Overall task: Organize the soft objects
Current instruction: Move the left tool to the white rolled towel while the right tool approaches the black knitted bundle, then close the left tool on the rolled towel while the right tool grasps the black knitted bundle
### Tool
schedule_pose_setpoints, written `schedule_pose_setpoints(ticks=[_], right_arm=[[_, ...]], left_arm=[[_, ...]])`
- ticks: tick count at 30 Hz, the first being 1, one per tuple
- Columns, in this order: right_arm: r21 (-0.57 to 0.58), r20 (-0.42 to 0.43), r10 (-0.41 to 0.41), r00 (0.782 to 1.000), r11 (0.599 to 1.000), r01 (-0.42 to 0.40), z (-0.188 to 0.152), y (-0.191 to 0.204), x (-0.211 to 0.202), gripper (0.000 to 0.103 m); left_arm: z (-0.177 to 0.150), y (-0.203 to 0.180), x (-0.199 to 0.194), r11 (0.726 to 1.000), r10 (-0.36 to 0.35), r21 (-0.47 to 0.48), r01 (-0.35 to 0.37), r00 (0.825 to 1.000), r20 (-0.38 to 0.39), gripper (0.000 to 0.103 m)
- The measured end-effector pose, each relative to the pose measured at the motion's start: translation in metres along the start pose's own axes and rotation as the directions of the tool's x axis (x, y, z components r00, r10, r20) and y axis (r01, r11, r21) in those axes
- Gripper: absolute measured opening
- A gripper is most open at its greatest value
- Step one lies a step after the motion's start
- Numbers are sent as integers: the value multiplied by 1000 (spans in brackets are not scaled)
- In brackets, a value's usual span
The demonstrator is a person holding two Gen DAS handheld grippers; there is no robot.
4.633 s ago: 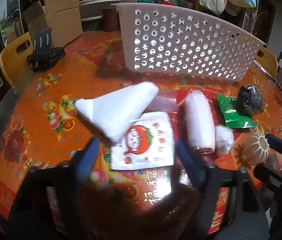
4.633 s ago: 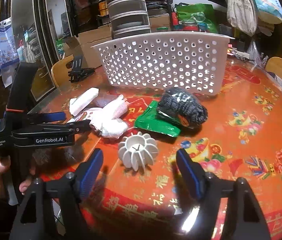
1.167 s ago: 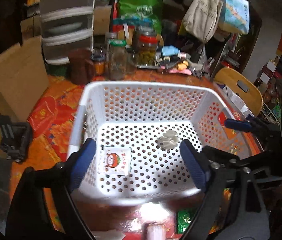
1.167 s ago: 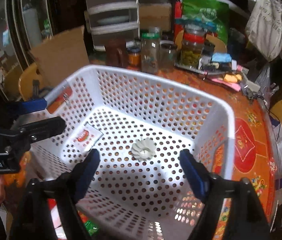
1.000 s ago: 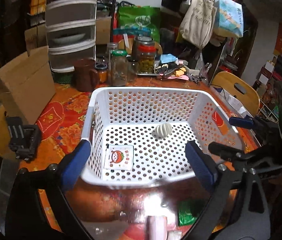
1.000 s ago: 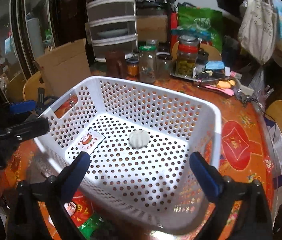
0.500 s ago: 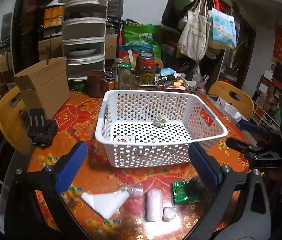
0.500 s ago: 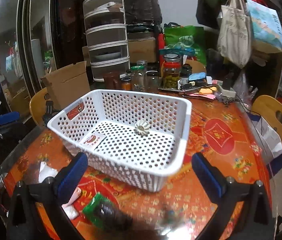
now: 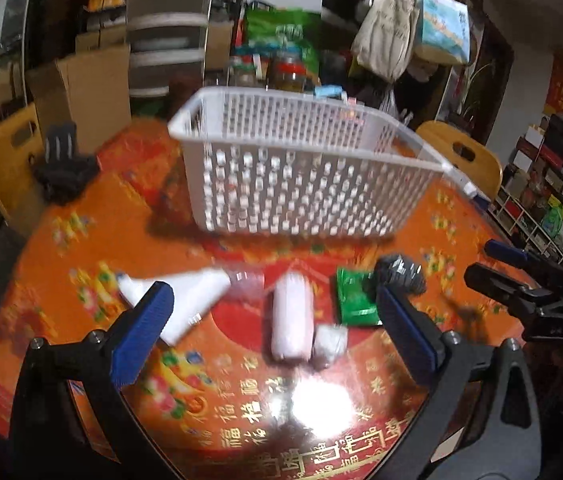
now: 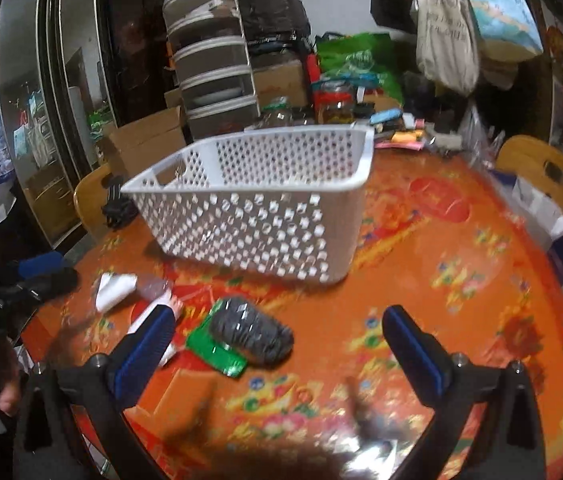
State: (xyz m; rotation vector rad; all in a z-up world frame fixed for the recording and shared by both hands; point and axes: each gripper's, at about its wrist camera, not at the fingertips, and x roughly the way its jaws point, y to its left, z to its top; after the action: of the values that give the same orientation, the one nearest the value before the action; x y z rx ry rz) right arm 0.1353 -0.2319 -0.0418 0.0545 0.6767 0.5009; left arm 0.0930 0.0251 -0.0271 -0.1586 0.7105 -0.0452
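Note:
A white perforated basket (image 9: 297, 184) (image 10: 257, 216) stands at the back of the orange table. In front of it lie a white folded cloth (image 9: 185, 300) (image 10: 115, 286), a pink roll (image 9: 291, 326), a small white bundle (image 9: 331, 342), a green packet (image 9: 353, 300) (image 10: 215, 350) and a dark knitted bundle (image 9: 399, 276) (image 10: 251, 334). My left gripper (image 9: 273, 340) is open and empty above the pink roll. My right gripper (image 10: 281, 352) is open and empty, just right of the dark bundle. The basket's inside is hidden.
Yellow chairs (image 9: 5, 160) (image 10: 545, 172) stand at the table's sides. A black clip-like object (image 9: 63, 168) lies at the table's back left. Jars, cardboard boxes and stacked drawers (image 10: 217, 92) crowd behind the basket. Bare tabletop (image 10: 461, 280) lies to the right.
Both grippers have dropped lower and closer to the table, away from above the basket. The loose soft items now sit near the fingers. Both stay open and empty.

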Motion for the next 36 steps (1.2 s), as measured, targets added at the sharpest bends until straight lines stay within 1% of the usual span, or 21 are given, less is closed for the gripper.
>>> schedule_pose_setpoints(ticks=[3,7,9,11,12,14,16,18,21,24,30,36], right_arm=[[9,-24,18,1000,1000,-18,-9,1,11,102],[0,-44,30,999,1000,-30,-11,7,23,94],[-3,-55,34,998,999,-35,-13,10,30,89],[-5,-65,42,997,999,-42,-14,13,35,85],[-5,-67,43,997,999,-44,-14,14,37,83],[-9,-74,41,996,999,-41,-15,16,42,81],[-15,-80,36,996,999,-38,-14,17,45,78],[-22,-88,28,996,999,-30,-15,19,49,76],[-27,-96,16,995,999,-19,-14,20,55,75],[-27,-106,7,994,1000,-10,-14,19,60,74],[-37,-134,-2,991,999,-3,-15,20,71,71],[-41,-148,-4,989,999,-2,-18,21,79,63]], left_arm=[[-11,-2,16,1000,-5,-5,5,1000,-30,101],[-16,-7,32,1000,-5,-1,5,999,-53,98],[-18,-10,39,1000,12,10,-12,998,-63,86],[-18,-10,47,1000,16,7,-15,997,-78,80],[-18,-10,50,1000,11,3,-11,996,-84,79],[-19,-10,54,1000,12,3,-12,996,-89,78],[-19,-11,58,1000,9,6,-8,995,-96,73],[-20,-11,63,1000,9,11,-8,994,-109,61],[-20,-13,72,1000,4,17,-2,991,-133,52],[-21,-13,79,1000,-3,9,5,989,-148,46],[-18,-15,87,1000,-1,13,4,987,-161,45],[-16,-17,95,1000,1,18,2,984,-176,45]])
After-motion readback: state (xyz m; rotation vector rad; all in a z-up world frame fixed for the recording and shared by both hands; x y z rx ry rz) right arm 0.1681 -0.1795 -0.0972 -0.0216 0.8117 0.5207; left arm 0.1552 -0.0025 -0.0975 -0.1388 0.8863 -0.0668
